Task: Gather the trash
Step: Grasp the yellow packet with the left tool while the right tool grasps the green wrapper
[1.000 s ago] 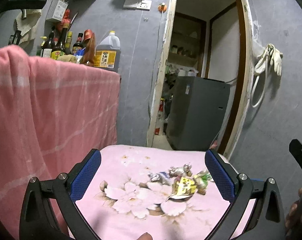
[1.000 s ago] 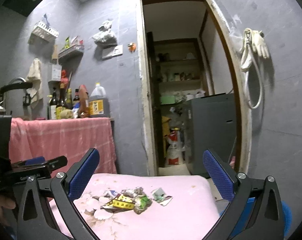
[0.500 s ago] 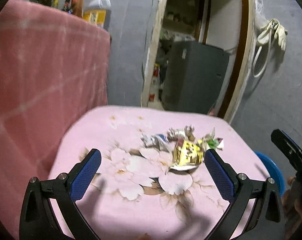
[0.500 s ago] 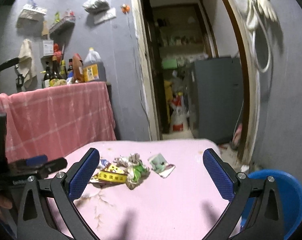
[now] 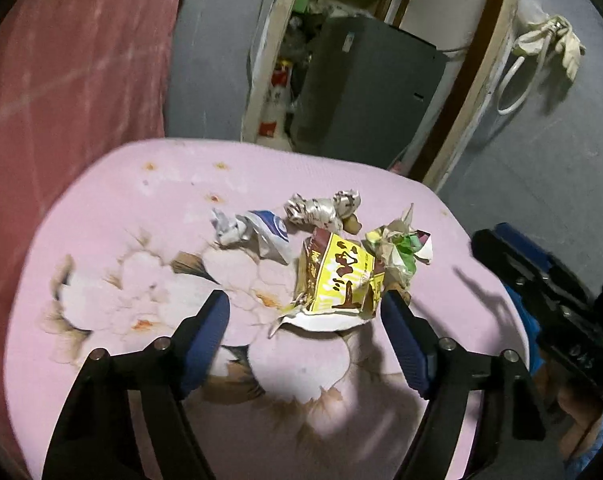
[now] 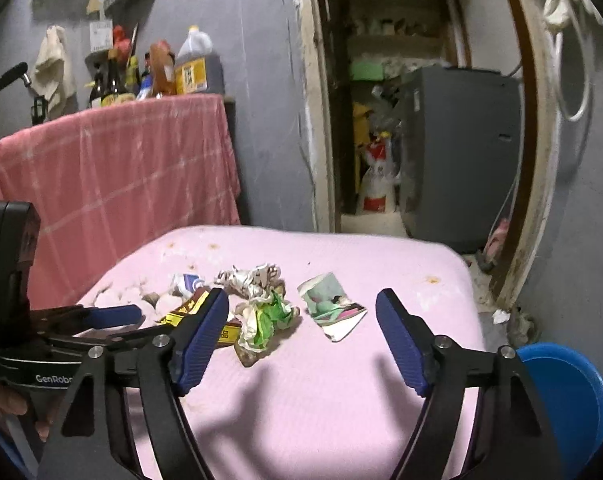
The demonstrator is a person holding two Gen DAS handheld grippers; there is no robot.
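Observation:
A small heap of trash lies on a pink flowered table [image 5: 113, 208]: a yellow carton [image 5: 337, 276], a crumpled silver wrapper [image 5: 321, 210], a white and blue wrapper [image 5: 257, 232] and a green crumpled paper [image 5: 397, 248]. My left gripper [image 5: 303, 310] is open, its fingers just short of the yellow carton. My right gripper [image 6: 301, 312] is open above the table, near the green crumpled paper [image 6: 267, 320] and a flat green card [image 6: 329, 308]. The left gripper [image 6: 101, 320] also shows in the right wrist view.
A blue bin [image 6: 561, 396] stands on the floor at the table's right side. A pink cloth-covered counter [image 6: 113, 160] with bottles [image 6: 197, 64] stands to the left. A doorway with a grey appliance [image 6: 457, 148] is behind the table.
Both grippers have tilted down and moved in closer to the trash heap. The left gripper's fingers have narrowed and now flank the near edge of the yellow carton.

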